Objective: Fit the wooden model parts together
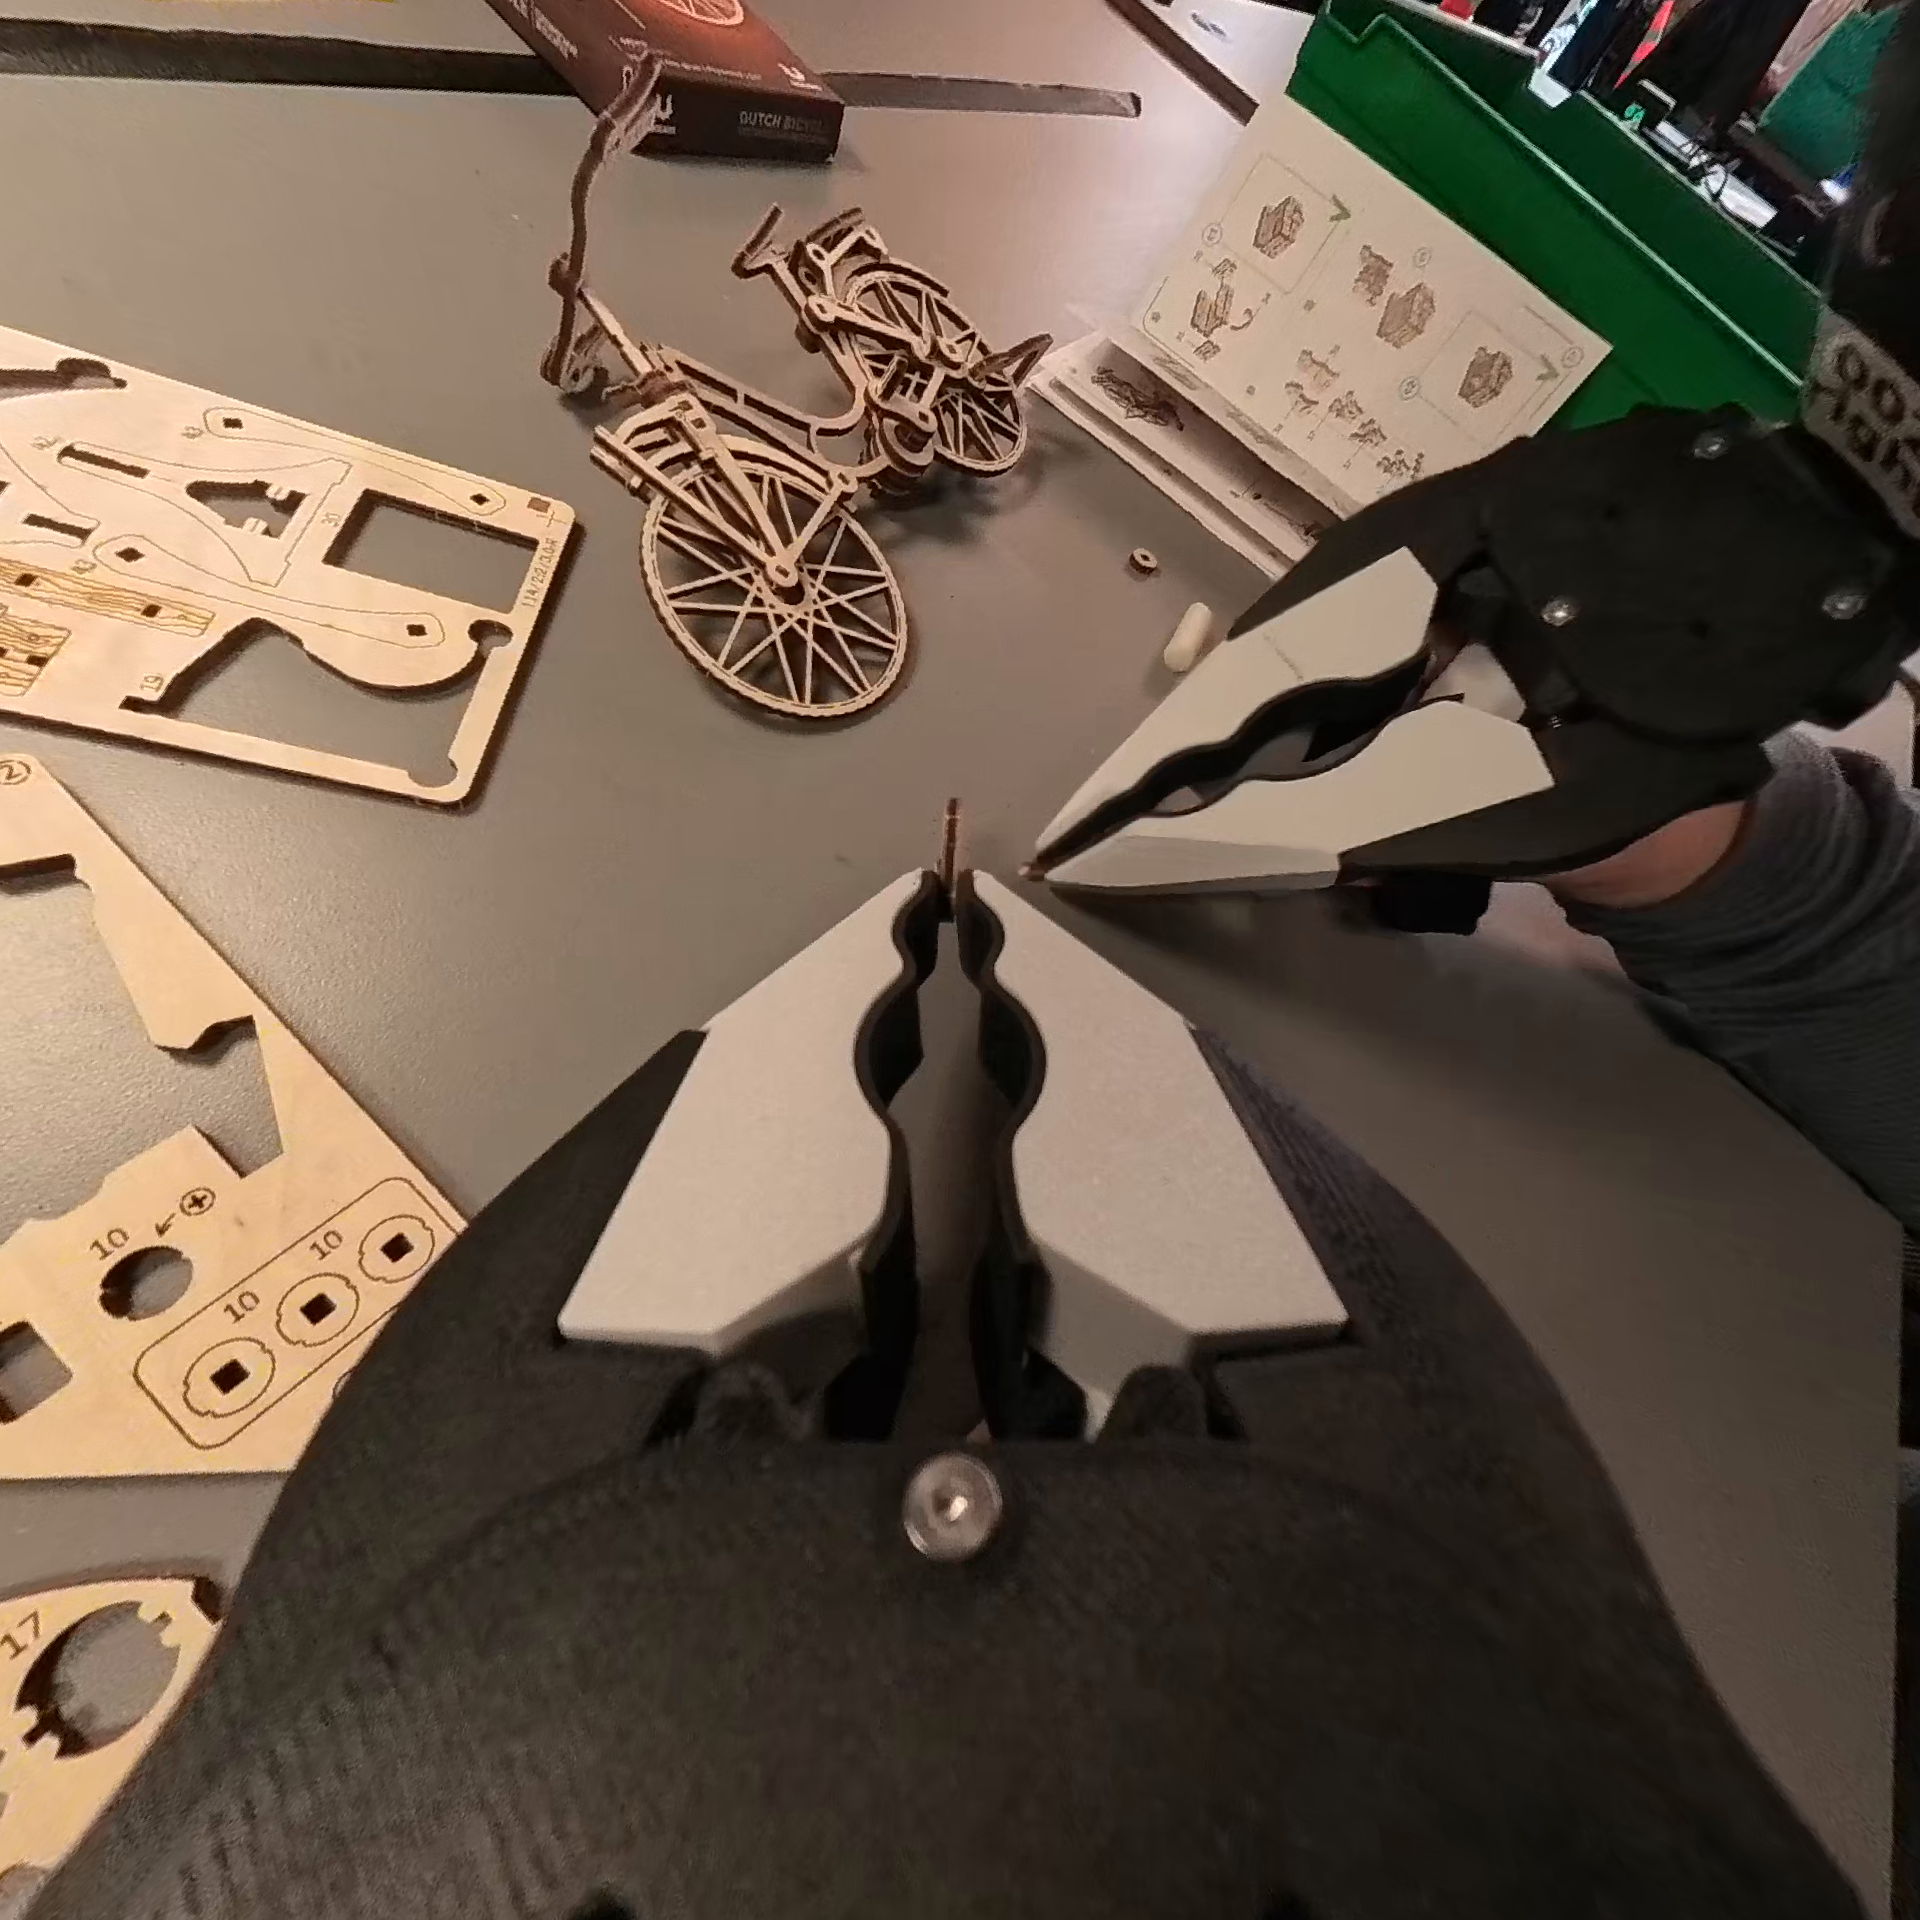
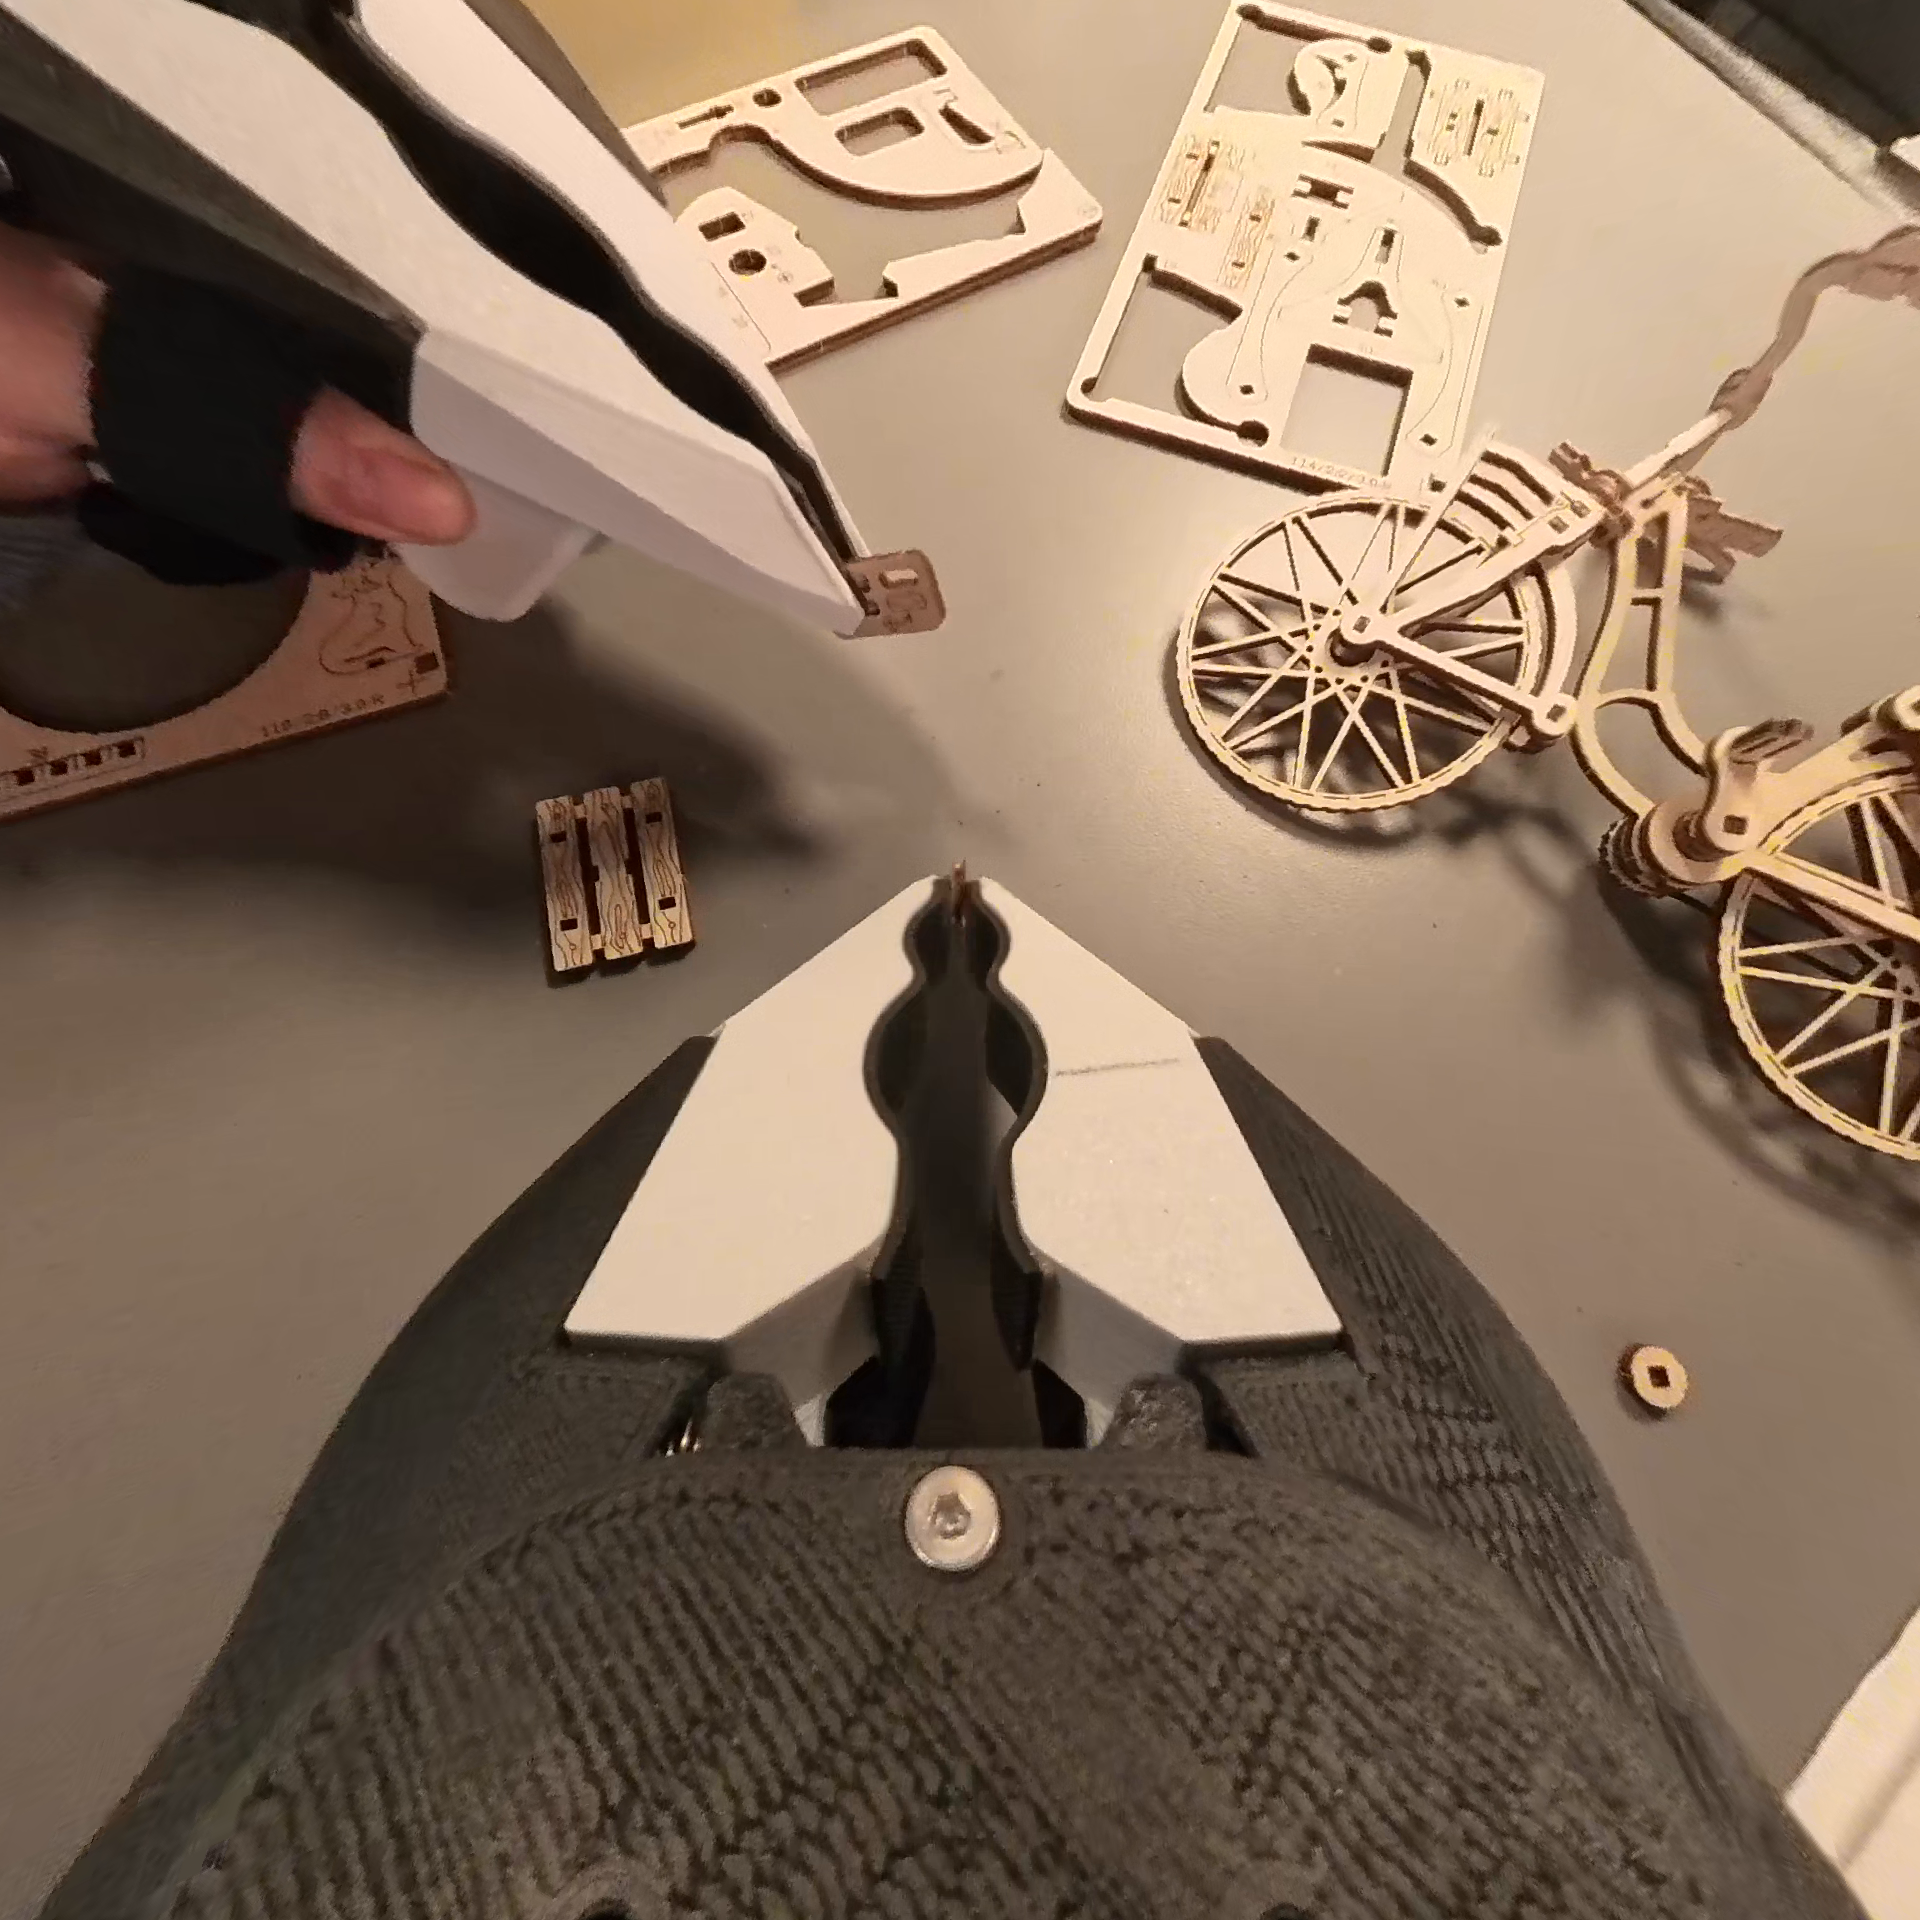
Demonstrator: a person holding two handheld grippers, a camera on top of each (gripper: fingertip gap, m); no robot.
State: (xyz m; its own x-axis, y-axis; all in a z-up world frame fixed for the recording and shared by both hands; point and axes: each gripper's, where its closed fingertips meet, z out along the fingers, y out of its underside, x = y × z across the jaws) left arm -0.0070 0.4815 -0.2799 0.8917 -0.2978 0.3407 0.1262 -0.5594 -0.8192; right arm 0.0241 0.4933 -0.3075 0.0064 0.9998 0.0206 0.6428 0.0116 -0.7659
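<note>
Left wrist view shows the grey counter (image 1: 1351, 1195) spread with your work, a green bin (image 1: 1558, 208) at its far right edge. Two wooden sheets (image 1: 260, 582) with cut-out shapes lie to your left, an instruction booklet (image 1: 1351, 343) lies open ahead to the right, and a dark box (image 1: 686, 73) sits at the far edge. The half-built wooden bicycle (image 1: 790, 499) lies on its side between the sheets and the booklet. Your left gripper (image 1: 948, 883) has its fingers pinching a small flat wooden part (image 1: 950, 831), held on edge just above the counter. Your right gripper (image 1: 1039, 871) points at it from the right, tips very close to that part but apart from it; its fingers are pressed together on a tiny wooden piece (image 2: 958, 885) that barely sticks out. In the right wrist view, a small slatted wooden panel (image 2: 615, 878) lies flat on the counter to the left, and a little wooden ring (image 2: 1652, 1379) lies alone to the right.
</note>
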